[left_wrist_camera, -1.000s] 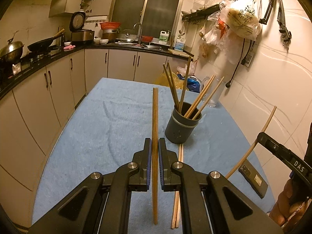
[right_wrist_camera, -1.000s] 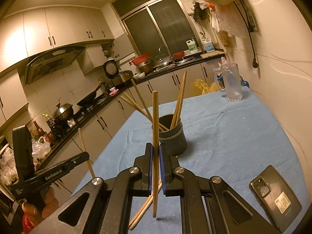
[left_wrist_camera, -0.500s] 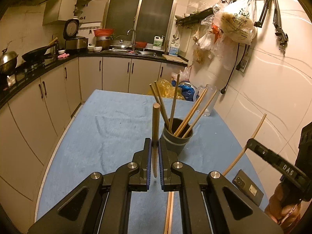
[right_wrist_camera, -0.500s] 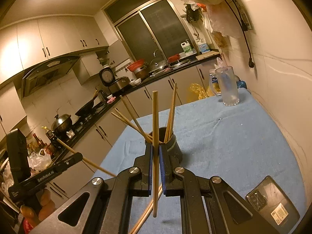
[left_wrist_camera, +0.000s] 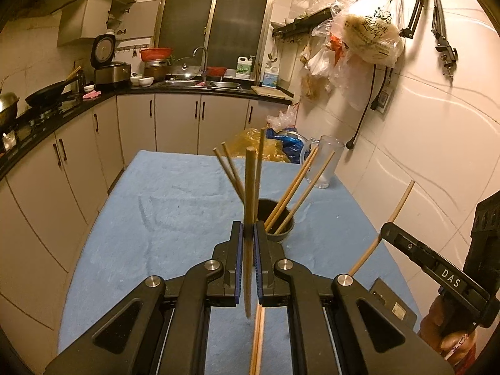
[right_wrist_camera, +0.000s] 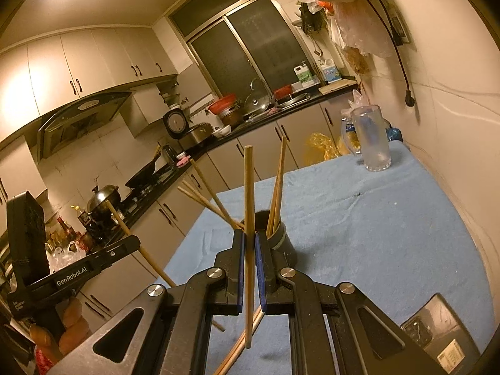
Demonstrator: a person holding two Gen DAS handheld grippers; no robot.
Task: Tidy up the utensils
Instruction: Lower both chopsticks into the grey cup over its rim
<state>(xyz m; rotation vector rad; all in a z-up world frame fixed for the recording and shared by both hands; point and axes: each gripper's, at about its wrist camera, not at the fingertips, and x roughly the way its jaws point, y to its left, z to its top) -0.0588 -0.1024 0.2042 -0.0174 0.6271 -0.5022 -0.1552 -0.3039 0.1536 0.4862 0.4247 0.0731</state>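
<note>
Blue towelling covers the surface (left_wrist_camera: 175, 206), which fills the middle of a kitchen lit in warm yellow. The left gripper (left_wrist_camera: 248, 237) has its jaws pinched narrow on one wooden chopstick (left_wrist_camera: 249, 187), held upright with its lower end hanging clear of the cloth. The right gripper (right_wrist_camera: 249, 243) grips a second chopstick (right_wrist_camera: 248, 193) the same way, upright between nearly closed jaws. Just ahead of both pairs of jaws stands a dark round holder (left_wrist_camera: 276, 228) with several chopsticks leaning out of it at different angles. Below the jaws, two more loose chopsticks (left_wrist_camera: 257, 340) lie flat on the cloth, pointing toward the holder. A dark phone (right_wrist_camera: 437, 334) lies on the cloth to the right of the right jaws, and a clear glass jug (right_wrist_camera: 372, 139) stands at the far edge, well beyond the holder. Grey cabinets with a black worktop (left_wrist_camera: 200, 89) run along the far wall and the left side, carrying a sink, a rice cooker (left_wrist_camera: 107, 65) and a wok on the stove. Plastic bags (left_wrist_camera: 365, 34) hang from hooks on the tiled wall to the right of the jaws.
</note>
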